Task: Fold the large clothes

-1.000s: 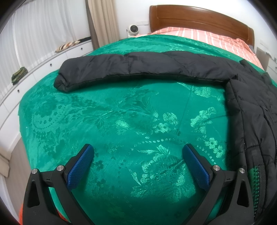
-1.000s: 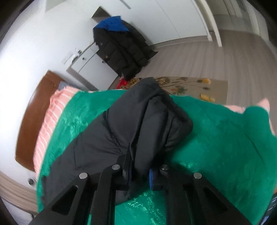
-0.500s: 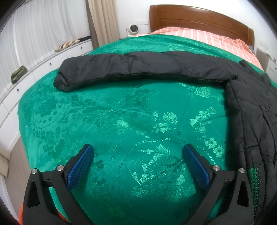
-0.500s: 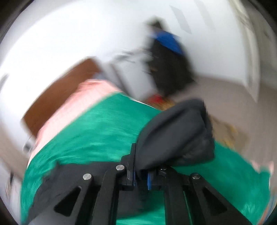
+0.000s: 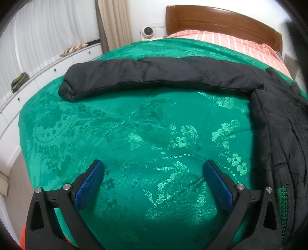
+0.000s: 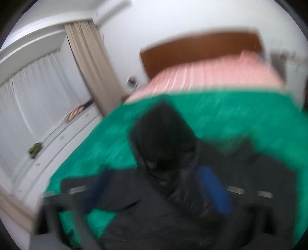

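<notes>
Left gripper (image 5: 153,179): blue-padded fingers (image 5: 89,184) stand wide apart with nothing between them, hovering over bare green floral bedspread (image 5: 134,123). The black quilted puffer jacket (image 5: 279,123) lies on the bed, clear of both left fingers. Its sleeve (image 5: 154,77) stretches flat across the bedspread well beyond the fingertips, cuff end toward the left of the view. The jacket body runs down the right edge, just outside the right-hand finger and not touching it.

Right gripper (image 6: 154,184): view heavily blurred. Its jaws are opening; blue pads (image 6: 213,188) show spread to either side. Dark jacket fabric (image 6: 163,138) bunches up between and beyond them, over the green bedspread (image 6: 240,119); whether the pads touch the fabric cannot be told. A wooden headboard (image 5: 221,18) and a pink striped sheet (image 5: 221,40) sit at the far end of the bed.
</notes>
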